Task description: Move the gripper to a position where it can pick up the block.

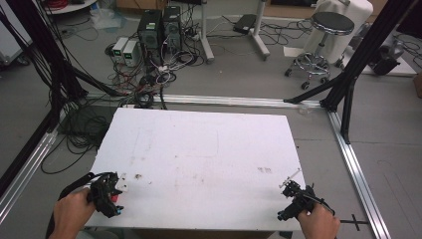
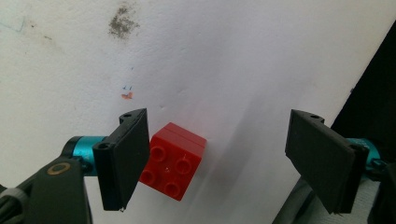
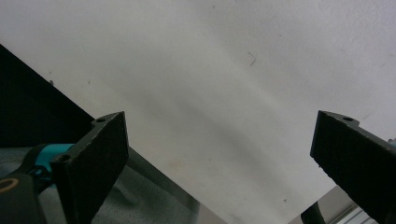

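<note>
A small red brick [image 2: 173, 161] with studs on top lies on the white table [image 1: 199, 149], close against the left jaw of my left gripper [image 2: 226, 163]. That gripper is open, its jaws wide apart, and the brick sits between them near one side. In the high view the left gripper [image 1: 107, 194] is at the table's front left corner, held by a hand, with a bit of the red brick [image 1: 116, 198] showing beside it. My right gripper [image 3: 224, 163] is open over the bare table edge. It sits at the front right corner [image 1: 296, 199] in the high view.
The white table top carries faint stains and pen marks [image 2: 120, 23]. Black frame posts [image 1: 348, 79] and aluminium rails [image 1: 358, 174] border the table. Behind it lie cables, computer boxes [image 1: 159, 27] and a stool [image 1: 323, 35] on the floor.
</note>
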`<state>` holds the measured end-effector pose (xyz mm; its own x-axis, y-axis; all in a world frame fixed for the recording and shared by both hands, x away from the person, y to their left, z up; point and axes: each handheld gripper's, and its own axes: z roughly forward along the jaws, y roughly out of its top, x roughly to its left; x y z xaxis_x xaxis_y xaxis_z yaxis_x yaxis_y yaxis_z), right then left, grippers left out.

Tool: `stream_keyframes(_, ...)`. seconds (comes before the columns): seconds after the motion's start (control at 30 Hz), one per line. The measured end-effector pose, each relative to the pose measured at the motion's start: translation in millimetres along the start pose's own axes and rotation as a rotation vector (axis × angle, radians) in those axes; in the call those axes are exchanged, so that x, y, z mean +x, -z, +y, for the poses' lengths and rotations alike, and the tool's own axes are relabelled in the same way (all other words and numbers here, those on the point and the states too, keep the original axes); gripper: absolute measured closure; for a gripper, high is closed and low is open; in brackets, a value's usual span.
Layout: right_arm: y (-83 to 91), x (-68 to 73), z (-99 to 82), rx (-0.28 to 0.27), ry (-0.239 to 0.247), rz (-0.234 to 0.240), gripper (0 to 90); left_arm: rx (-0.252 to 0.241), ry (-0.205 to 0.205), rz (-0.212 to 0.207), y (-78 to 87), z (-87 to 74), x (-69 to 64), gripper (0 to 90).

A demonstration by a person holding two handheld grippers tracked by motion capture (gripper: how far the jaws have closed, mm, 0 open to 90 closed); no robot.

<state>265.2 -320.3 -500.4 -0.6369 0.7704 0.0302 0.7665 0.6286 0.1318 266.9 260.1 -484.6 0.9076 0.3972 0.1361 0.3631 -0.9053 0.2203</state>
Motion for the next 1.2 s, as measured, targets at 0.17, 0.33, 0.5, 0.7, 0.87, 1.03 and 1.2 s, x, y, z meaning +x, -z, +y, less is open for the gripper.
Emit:
stream_keyframes(0.17,-0.2,0.0,-0.1,0.001,-0.001,0.000,3.7,0.001,-0.011,-0.010,-1.9,1.3,-0.9,22.3)
stream_keyframes(0.33,-0.2,-0.4,-0.8,0.000,-0.006,0.001,3.7,-0.026,-0.019,-0.010,-0.6,0.2,0.2,22.3)
stream_keyframes(0.5,0.1,-0.3,-1.1,-0.001,-0.006,0.000,3.7,-0.086,-0.029,-0.019,5.0,-5.8,5.6,22.4)
stream_keyframes(0.7,-0.3,-0.1,-2.4,-0.005,-0.006,0.002,3.7,-0.131,-0.015,-0.011,8.1,-12.1,11.4,22.3)
stream_keyframes(0.87,-0.3,-0.2,-2.6,-0.005,-0.008,0.004,3.7,-0.151,-0.027,-0.036,10.6,-15.8,15.1,22.4)
stream_keyframes(1.03,-0.8,-0.6,-3.4,-0.003,-0.010,0.006,3.8,-0.140,-0.047,-0.073,11.1,-18.0,20.9,22.4)
stream_keyframes(1.2,-0.2,-0.9,-5.0,-0.005,-0.016,0.004,3.8,-0.041,-0.172,-0.084,5.9,-20.3,28.4,22.7)
